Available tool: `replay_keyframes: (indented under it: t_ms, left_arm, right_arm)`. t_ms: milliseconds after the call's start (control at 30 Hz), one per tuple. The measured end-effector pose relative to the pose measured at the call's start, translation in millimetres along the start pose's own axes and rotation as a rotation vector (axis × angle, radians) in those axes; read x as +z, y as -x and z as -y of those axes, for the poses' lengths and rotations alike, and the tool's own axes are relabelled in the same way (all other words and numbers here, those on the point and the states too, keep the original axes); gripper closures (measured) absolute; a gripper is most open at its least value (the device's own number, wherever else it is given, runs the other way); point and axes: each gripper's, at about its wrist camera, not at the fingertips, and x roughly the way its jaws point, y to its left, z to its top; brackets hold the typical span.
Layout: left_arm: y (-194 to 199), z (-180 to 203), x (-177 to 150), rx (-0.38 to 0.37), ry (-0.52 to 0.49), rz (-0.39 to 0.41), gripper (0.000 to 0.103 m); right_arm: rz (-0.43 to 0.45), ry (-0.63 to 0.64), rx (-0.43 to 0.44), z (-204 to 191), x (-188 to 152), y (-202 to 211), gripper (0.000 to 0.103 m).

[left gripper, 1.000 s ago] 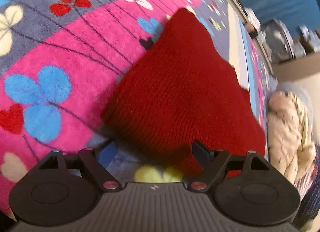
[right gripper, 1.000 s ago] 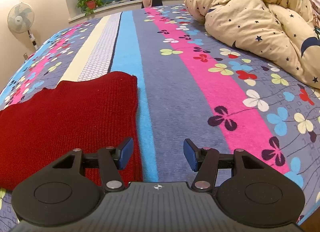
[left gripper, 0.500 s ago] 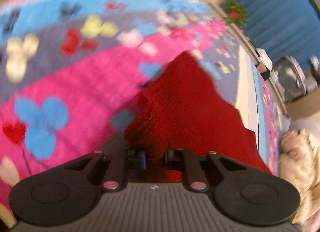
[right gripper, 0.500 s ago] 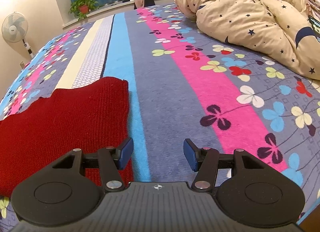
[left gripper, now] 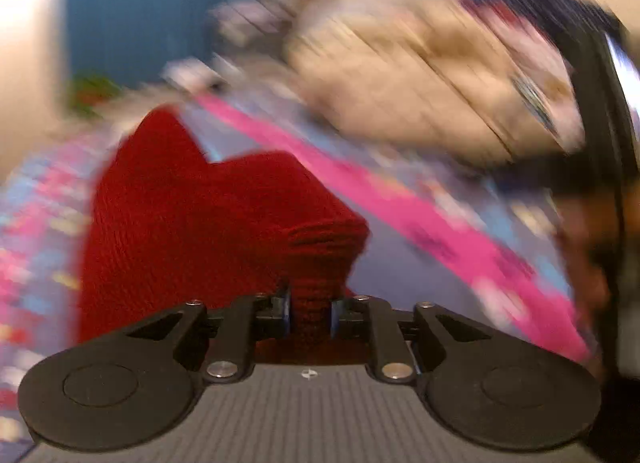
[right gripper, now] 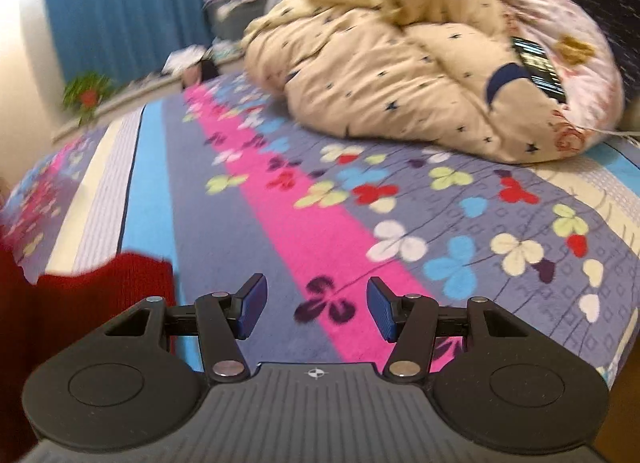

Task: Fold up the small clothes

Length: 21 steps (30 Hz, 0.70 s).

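Observation:
A red knitted garment lies on the flowered bedspread, one edge bunched up and lifted. My left gripper has that bunched edge between its pads, which press on the knit while the jaws are opening slightly. The left wrist view is heavily blurred by motion. In the right wrist view only a corner of the red garment shows at the lower left. My right gripper hovers open over the bedspread, to the right of the garment, with nothing between its blue pads.
A cream star-print duvet is heaped at the back right of the bed. Beyond the bed's far edge are blue curtains and a potted plant. A dark blurred shape fills the right edge of the left wrist view.
My left gripper shut on the garment's edge, then rolled and swept it sideways, lifting the knit. My right gripper drifted a little; the garment now sits further left in its view.

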Motion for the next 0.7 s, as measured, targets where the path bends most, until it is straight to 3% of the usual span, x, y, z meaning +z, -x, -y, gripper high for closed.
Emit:
replay_keyframes:
  t_ms: [67, 100, 200, 267, 400, 433, 500, 533, 567, 600, 633, 700]
  left_arm:
    - [-33.4, 18.5, -13.8, -0.070, -0.014, -0.131, 0.072]
    - [-36.5, 23.5, -17.8, -0.055, -0.026, -0.135, 0.070]
    - [-12.4, 16.1, -16.4, -0.098, -0.031, -0.054, 0.047]
    - [10.5, -0.6, -14.5, -0.132, 0.009, -0.003, 0.041]
    - [50.4, -48.9, -9.4, -0.072, 0.084, 0.114, 0.043]
    - [54.2, -61.4, -11.2, -0.046, 0.111, 0.121, 0.051]
    - [49.9, -88.3, -18.1, -0.004, 0.161, 0.086, 0.064]
    - [43.0, -97.0, -25.2, 0.001, 0.179, 0.032, 0.070]
    - [28.4, -103.3, -35.1, -0.009, 0.188, -0.055, 0.071]
    - [12.7, -104.9, -46.6, -0.031, 0.162, -0.159, 0.071]
    - [5.1, -101.1, -53.4, -0.029, 0.118, -0.205, 0.071]
    - [9.2, -93.4, -51.1, -0.026, 0.030, -0.200, 0.070]
  right_arm:
    - [0.013, -0.014, 0.011, 3.9, 0.9, -0.5, 0.046]
    - [0.007, -0.014, 0.035, 3.8, 0.1, -1.6, 0.045]
    - [-0.048, -0.009, 0.151, -3.8, -5.1, -8.1, 0.043]
    - [-0.104, 0.007, 0.248, -13.3, -8.8, -13.9, 0.037]
    - [-0.226, 0.054, 0.432, -40.9, -16.7, -24.2, 0.033]
    - [-0.257, 0.082, 0.452, -48.9, -19.4, -27.3, 0.033]
    - [-0.338, 0.183, 0.443, -67.8, -31.4, -34.2, 0.033]
    - [-0.375, 0.238, 0.416, -76.5, -38.5, -37.3, 0.033]
    - [-0.404, 0.291, 0.391, -83.4, -46.0, -40.0, 0.041]
    - [-0.406, 0.314, 0.396, -88.6, -47.7, -38.4, 0.074]
    - [-0.406, 0.319, 0.434, -91.3, -47.0, -35.4, 0.086]
    - [-0.393, 0.329, 0.474, -92.3, -46.1, -28.2, 0.086]
